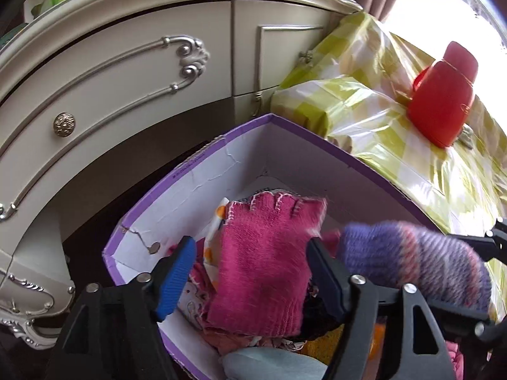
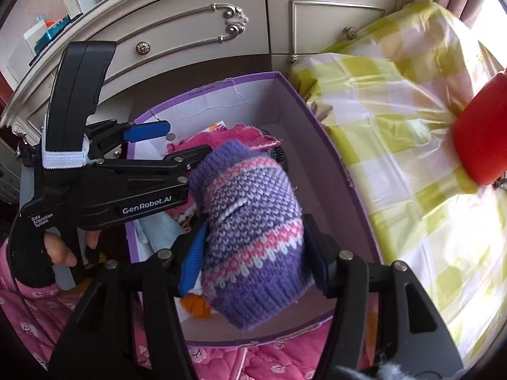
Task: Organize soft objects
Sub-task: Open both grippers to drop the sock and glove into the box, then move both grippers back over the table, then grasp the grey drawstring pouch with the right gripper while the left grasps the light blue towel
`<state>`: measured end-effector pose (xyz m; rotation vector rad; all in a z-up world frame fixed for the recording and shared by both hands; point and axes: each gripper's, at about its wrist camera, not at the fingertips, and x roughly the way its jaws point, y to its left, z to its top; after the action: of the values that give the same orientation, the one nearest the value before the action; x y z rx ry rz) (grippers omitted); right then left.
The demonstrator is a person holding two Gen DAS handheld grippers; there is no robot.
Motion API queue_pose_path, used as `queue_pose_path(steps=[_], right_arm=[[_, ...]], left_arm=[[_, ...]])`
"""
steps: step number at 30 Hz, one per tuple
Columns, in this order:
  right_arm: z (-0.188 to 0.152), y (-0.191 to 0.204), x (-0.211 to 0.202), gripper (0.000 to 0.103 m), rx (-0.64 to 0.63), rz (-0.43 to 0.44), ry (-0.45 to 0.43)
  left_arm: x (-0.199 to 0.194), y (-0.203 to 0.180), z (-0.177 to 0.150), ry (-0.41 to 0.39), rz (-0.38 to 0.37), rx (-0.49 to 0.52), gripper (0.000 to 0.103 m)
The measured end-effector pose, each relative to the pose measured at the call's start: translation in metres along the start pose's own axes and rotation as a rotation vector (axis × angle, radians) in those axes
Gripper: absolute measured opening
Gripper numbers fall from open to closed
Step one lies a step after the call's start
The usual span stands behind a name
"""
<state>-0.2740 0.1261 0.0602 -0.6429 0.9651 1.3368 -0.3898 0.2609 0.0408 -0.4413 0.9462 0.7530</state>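
A cream dresser [image 2: 196,34] stood behind, a checked plastic cover [image 2: 396,133] to the right. Over the purple box [image 2: 320,120] I had both knits, since that box was where the soft things were being gathered. The pink glove [image 1: 266,266] lay between the left tongs [image 1: 250,269], fingers pointing away toward the far corner, long axis along the tongs; the pads stood clear of it, released. The striped purple mitten [image 2: 253,231] ran the same way, cuff nearest me; whether the right tongs [image 2: 253,253] pressed it, I couldn't tell.

cream dresser [image 1: 133,72] with silver trim, red bottle [image 1: 442,107] on green checked plastic cover [image 2: 396,120]
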Motion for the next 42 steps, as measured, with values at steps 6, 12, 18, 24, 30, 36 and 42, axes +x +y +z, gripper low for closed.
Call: queue_pose_path(steps=[6, 12, 18, 24, 30, 36, 42], right_arm=[[-0.013, -0.031, -0.019, 0.072, 0.062, 0.006, -0.081], [-0.056, -0.122, -0.053, 0.075, 0.306, -0.045, -0.172], [-0.108, -0.246, -0.095, 0.075, 0.594, -0.227, -0.259], [-0.122, -0.356, -0.124, 0.075, 0.787, -0.327, -0.346], [-0.065, -0.436, -0.128, 0.076, 0.68, -0.407, -0.41], [0.02, -0.502, -0.095, 0.079, 0.567, -0.36, -0.389], [0.059, -0.53, -0.013, 0.079, 0.414, -0.338, -0.08]], left_arm=[[0.006, -0.015, 0.003, 0.024, 0.082, 0.054, 0.077], [0.0, -0.069, 0.006, -0.015, 0.018, 0.16, 0.077], [0.001, -0.194, 0.005, -0.034, -0.273, 0.471, 0.082], [0.019, -0.32, 0.004, -0.047, -0.462, 0.641, 0.082], [0.033, -0.384, 0.006, -0.113, -0.503, 0.718, 0.082], [0.045, -0.39, 0.01, -0.047, -0.559, 0.717, 0.086], [0.043, -0.393, 0.006, -0.048, -0.529, 0.741, 0.087]])
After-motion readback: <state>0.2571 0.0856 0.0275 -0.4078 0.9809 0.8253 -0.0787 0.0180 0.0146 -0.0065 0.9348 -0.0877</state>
